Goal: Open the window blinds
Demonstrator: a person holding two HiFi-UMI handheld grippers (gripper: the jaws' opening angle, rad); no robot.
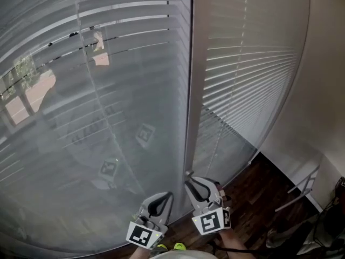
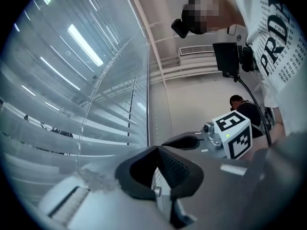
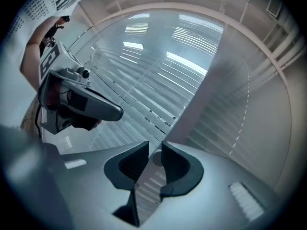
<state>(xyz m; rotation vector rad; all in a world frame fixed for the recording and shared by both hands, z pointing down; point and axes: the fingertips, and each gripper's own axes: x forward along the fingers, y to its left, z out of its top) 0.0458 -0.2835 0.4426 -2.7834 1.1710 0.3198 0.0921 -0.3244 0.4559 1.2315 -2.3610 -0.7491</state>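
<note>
- The left blind (image 1: 108, 63) and right blind (image 1: 248, 63) hang lowered, ahead of and above both grippers. A jaw driven into either would likely bend it.
- The right gripper (image 1: 188, 182), jaws slightly apart and empty, may close on the window post (image 1: 190, 90) instead of a cord.
- The bead cord (image 3: 240, 123) is thin and easily missed.
- Count: two blinds, one post, two grippers (the left gripper (image 1: 169, 196) has its jaws together, empty), one bead cord.
</note>
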